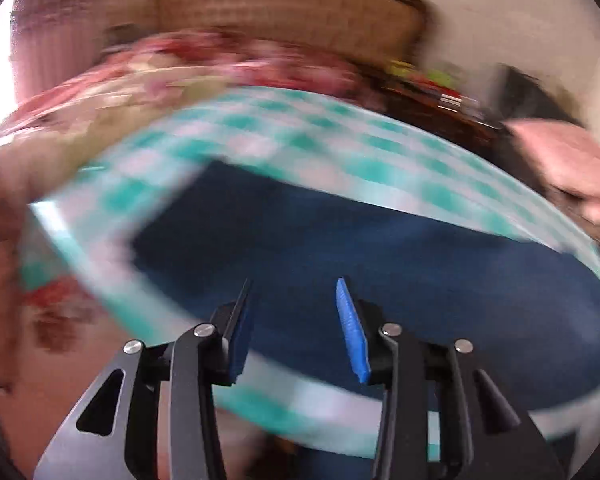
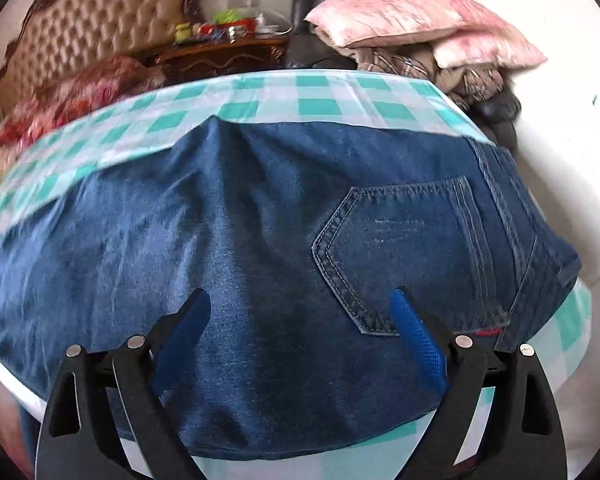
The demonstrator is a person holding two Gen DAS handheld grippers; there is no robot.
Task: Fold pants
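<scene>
the jeans [image 2: 260, 216] lie flat on the checked tabletop [image 2: 320, 96], folded lengthwise, back pocket [image 2: 412, 248] up. the denim looks heavy, limp and grippy; take it at the thick waistband edge. right claw [image 2: 300, 320] gapes wide and empty, left claw [image 1: 296, 320] half open, holding nothing.

1. I'm seeing the jeans [image 2: 260, 220] lying across the checked cloth [image 2: 320, 96], back pocket [image 2: 412, 248] sitting toward the right.
2. Behind the cloth, a nightstand [image 2: 224, 56] is standing between the headboard [image 2: 96, 28] on the left and the pillows [image 2: 416, 20] piling up on the right.
</scene>
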